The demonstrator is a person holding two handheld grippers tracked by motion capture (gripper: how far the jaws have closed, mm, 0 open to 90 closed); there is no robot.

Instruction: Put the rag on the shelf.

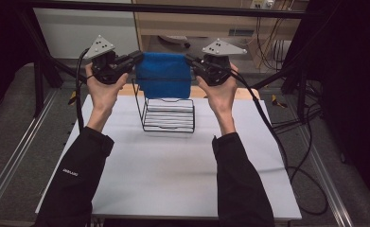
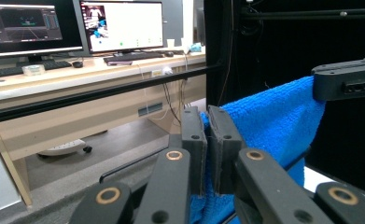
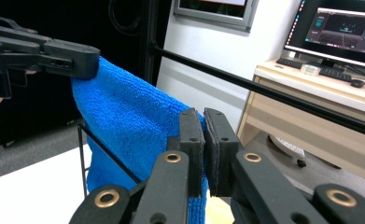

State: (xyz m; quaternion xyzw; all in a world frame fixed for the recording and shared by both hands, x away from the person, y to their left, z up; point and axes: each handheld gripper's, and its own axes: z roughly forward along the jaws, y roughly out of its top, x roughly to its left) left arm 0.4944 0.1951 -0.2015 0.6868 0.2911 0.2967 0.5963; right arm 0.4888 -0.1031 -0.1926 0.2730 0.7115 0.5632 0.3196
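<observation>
A blue cloth (image 1: 163,74) hangs stretched between both grippers above a black wire rack (image 1: 167,113) at the far middle of the white table. My left gripper (image 1: 138,58) is shut on the cloth's left top corner, and my right gripper (image 1: 190,60) is shut on its right top corner. In the left gripper view the left gripper (image 2: 207,122) pinches the cloth (image 2: 276,119) between its jaws, with the other gripper's jaws at the far corner. From the right gripper view, the right gripper (image 3: 204,123) clamps the cloth (image 3: 124,121), whose lower part drapes over the rack's top bar (image 3: 108,151).
The white table (image 1: 173,165) spreads in front of the rack. A black frame bar (image 1: 173,8) crosses behind the cloth. Cables (image 1: 286,142) trail off the table's right side. A wooden desk with monitors (image 2: 68,28) stands beyond.
</observation>
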